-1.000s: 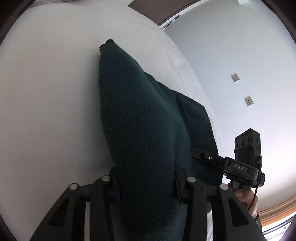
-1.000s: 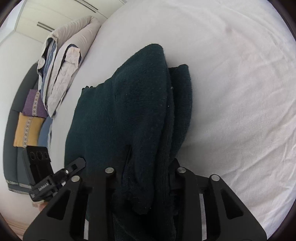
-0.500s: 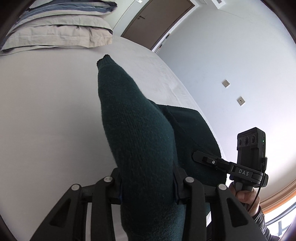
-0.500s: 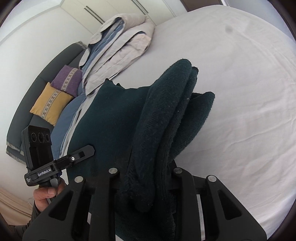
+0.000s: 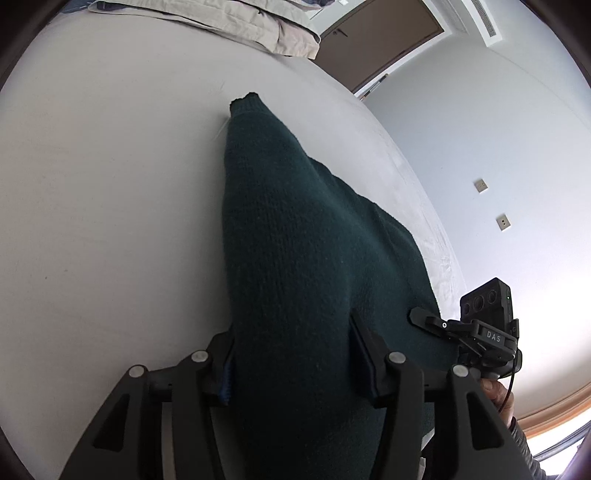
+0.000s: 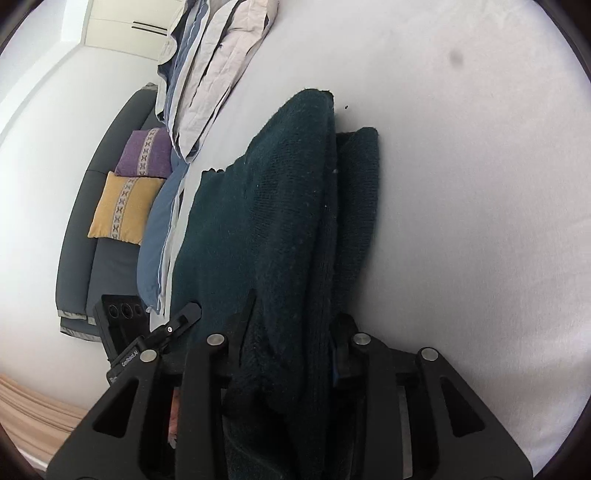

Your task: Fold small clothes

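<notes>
A dark green knitted sweater [image 5: 295,240] lies stretched over the white bed [image 5: 110,184]. My left gripper [image 5: 291,354] is shut on a thick fold of it, and the cloth runs forward from the jaws to a far tip. In the right wrist view the same sweater [image 6: 280,221] shows as stacked layers, and my right gripper [image 6: 291,339] is shut on its near edge. Each gripper shows in the other's view: the right one in the left wrist view [image 5: 476,332], the left one in the right wrist view [image 6: 155,332]. Both hold the same near edge side by side.
Folded bedding and pillows [image 6: 210,74] lie at the head of the bed, also in the left wrist view [image 5: 240,22]. A dark sofa with a purple cushion [image 6: 147,151] and a yellow cushion [image 6: 122,206] stands beyond. A door [image 5: 376,40] and a wall are at the right.
Both grippers have come back down toward the bed with the sweater still held. The cloth, lifted and draped half a second ago, now lies lower and more stretched out.
</notes>
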A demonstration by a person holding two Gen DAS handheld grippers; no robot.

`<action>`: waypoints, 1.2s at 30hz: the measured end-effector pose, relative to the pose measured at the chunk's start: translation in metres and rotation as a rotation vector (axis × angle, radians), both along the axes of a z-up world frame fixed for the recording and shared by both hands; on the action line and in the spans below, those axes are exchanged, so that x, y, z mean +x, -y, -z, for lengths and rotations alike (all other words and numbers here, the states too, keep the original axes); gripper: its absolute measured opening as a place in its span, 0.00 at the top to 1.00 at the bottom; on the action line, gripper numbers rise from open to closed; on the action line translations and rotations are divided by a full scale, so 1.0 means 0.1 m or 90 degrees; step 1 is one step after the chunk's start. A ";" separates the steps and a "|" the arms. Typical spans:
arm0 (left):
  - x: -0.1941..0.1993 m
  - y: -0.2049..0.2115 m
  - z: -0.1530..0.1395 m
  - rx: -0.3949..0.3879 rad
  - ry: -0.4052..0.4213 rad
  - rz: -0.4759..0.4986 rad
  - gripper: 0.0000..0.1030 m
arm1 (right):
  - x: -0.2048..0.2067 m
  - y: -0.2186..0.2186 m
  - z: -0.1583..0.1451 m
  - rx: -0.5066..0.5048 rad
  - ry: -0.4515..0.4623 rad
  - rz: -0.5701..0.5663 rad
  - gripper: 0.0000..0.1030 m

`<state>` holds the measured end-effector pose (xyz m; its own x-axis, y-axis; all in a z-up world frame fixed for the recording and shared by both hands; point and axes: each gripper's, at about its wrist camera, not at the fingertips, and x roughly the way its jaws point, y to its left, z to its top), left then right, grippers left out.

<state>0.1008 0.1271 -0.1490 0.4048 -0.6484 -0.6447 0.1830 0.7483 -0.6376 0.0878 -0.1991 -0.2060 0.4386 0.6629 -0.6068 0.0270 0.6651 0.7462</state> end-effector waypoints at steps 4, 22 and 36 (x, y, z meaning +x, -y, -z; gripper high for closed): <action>-0.06 0.03 -0.09 0.026 0.007 -0.005 0.43 | -0.12 0.01 -0.31 -0.066 0.017 0.036 0.63; -0.33 0.08 -0.06 0.067 0.040 -0.036 0.35 | -0.72 -0.11 -0.40 -0.047 0.120 -0.016 0.70; -0.85 0.30 -0.84 0.275 0.200 -0.132 0.07 | -0.89 0.39 -0.95 -0.189 0.171 0.126 0.64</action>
